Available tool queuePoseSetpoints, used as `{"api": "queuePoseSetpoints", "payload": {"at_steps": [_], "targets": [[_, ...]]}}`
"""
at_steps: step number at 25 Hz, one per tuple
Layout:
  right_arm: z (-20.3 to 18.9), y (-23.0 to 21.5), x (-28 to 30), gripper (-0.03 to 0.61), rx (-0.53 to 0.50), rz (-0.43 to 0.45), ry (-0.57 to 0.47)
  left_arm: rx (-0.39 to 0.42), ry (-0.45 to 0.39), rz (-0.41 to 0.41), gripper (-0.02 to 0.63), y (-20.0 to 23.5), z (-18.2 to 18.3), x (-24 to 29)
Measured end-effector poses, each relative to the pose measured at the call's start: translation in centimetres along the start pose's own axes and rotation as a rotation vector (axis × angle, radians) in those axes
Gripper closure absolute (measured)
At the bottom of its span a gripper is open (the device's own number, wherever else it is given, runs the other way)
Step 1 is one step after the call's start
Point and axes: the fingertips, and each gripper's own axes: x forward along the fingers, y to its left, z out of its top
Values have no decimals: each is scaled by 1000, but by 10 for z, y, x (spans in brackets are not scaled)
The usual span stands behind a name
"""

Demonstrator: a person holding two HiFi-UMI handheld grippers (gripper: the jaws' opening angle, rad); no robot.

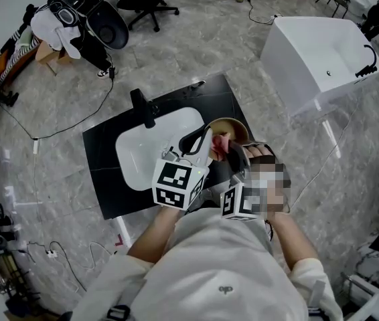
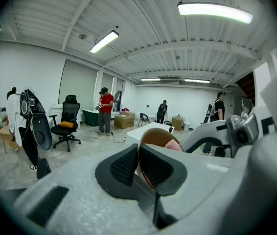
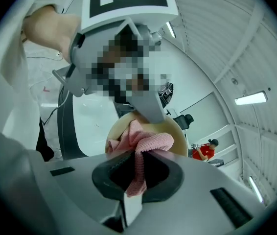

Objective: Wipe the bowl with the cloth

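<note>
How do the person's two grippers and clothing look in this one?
Both the left gripper and right gripper have pale grey bodies with black textured jaw pads. Each carries a white cube bearing black square markers. The person wears a cream top.

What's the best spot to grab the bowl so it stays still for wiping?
The bowl's thin rim, from the side, one jaw inside and one outside. The wall is slim enough to fit between jaws, as the left gripper pinches it, leaving the inside free for the pink cloth.
</note>
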Motion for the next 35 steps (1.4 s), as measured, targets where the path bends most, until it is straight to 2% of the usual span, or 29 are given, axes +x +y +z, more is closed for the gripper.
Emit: {"api": "queuePoseSetpoints", "payload": {"at_steps": [6,15,22,35], "targets": [[-14,-26,-1,561,-55,-66,48,13,9,1,589,1,1,1],[-2,-52,-5,561,-77,-133,21,23,20,-33,589,-8,-1,2],[2,-51,-1,561,-83,-128,17,23,15,-46,589,-12,1,3],[3,-29,7,561,-79,-52,19,65,9,-98,589,-28,8,1]]}}
